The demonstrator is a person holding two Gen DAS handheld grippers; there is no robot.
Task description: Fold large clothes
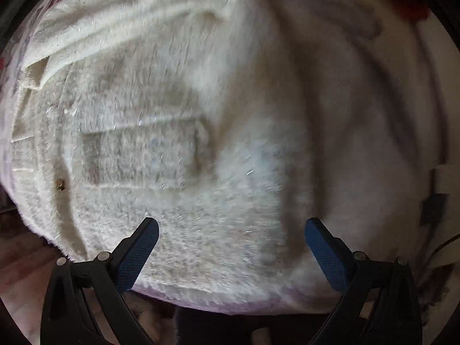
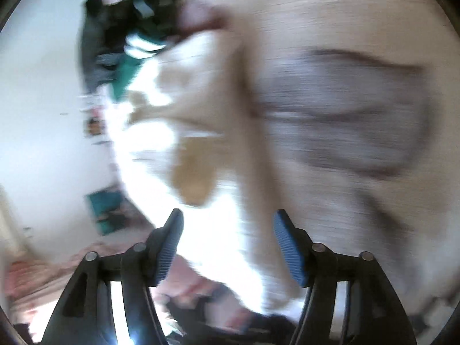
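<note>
No legible text, label, brand, number or sign in either wrist view; both are motion-blurred, and the cream fleece garment (image 1: 178,149) ahead of the fingers bears no readable marking.

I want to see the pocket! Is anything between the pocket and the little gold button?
Nothing but fuzzy white coat lies between the pocket and the button, seen in the left wrist view.

White wall (image 2: 43,115), blurred pile of dark and teal clothing (image 2: 120,43), pink patterned bedding (image 2: 34,276) below.
</note>
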